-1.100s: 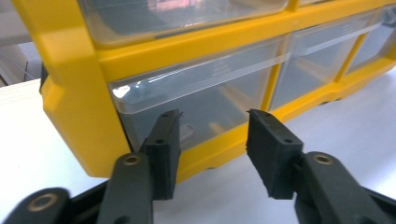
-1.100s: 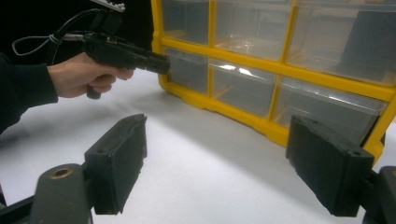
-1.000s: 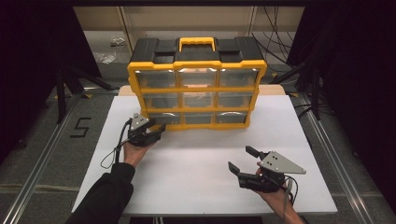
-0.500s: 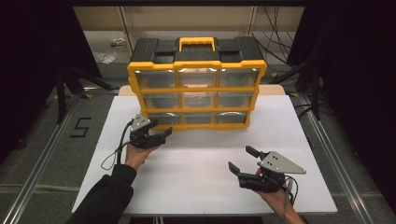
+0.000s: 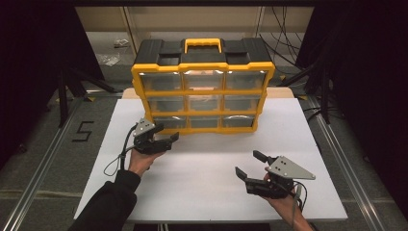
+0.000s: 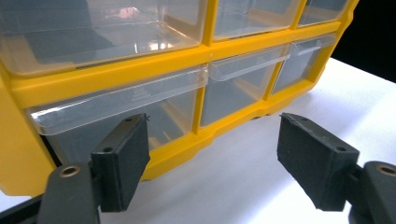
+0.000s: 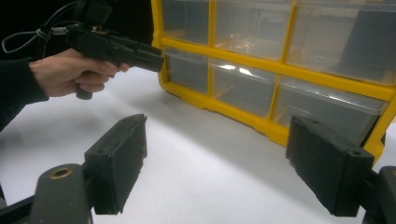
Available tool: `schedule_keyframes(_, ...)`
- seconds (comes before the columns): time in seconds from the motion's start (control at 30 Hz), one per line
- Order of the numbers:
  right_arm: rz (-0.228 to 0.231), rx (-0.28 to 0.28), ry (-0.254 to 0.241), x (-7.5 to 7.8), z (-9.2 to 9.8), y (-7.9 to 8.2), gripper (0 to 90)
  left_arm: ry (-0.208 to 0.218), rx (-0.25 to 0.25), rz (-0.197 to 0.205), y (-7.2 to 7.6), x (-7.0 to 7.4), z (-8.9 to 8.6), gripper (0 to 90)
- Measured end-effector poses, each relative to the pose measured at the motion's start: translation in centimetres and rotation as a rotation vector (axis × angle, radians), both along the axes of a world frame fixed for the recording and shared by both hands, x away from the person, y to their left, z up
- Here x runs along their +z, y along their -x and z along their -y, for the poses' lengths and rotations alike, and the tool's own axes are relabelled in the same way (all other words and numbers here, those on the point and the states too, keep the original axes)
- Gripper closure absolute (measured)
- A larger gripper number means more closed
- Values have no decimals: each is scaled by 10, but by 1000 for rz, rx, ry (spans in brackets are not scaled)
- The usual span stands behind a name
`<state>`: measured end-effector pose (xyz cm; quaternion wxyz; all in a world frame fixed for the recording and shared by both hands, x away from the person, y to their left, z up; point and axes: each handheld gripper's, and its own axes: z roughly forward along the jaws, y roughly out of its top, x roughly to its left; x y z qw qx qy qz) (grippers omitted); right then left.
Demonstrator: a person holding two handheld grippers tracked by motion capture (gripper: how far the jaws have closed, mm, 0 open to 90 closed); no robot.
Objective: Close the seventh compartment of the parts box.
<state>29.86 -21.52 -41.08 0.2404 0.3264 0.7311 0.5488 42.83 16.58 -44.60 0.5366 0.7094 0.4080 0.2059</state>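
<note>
A yellow and black organizer [image 5: 202,53] with clear drawers stands at the back middle of the white table [image 5: 207,187]. My left gripper [image 5: 166,133] is open just in front of the bottom left drawer [image 5: 161,120], jaws pointing at it. In the left gripper view the open jaws frame that drawer [image 6: 126,105], whose front looks pulled out a little; nothing is between the pads [image 6: 123,158]. My right gripper [image 5: 247,162] hovers open and empty near the table's front right. Its own view looks between its jaws at the organizer [image 7: 280,70] and at the left gripper [image 7: 116,46].
The organizer has three rows of three drawers and a yellow carry handle [image 5: 202,44] on top. Bare white table surface lies between the two grippers. Metal rails [image 5: 43,178] and dark stands flank the table; a cable [image 5: 118,161] trails from the left gripper.
My left gripper has shifted slightly right, closer to the bottom left drawer. The right gripper has stayed put.
</note>
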Motion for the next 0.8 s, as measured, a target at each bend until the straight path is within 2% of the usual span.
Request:
schedule_keyframes(0.27, -1, 0, 1, 0, 0, 0, 213, 6, -19, 14, 4, 3, 2, 243)
schedule_keyframes(0.37, -1, 1, 1, 0, 0, 0, 213, 35, -35, 22, 6, 4, 2, 238)
schedule_keyframes(0.43, -1, 0, 1, 0, 0, 0, 214, 35, -39, 26, 8, 5, 2, 234)
schedule_keyframes(0.8, -1, 0, -1, 0, 0, 0, 213, 50, -72, 21, 14, 8, 3, 199)
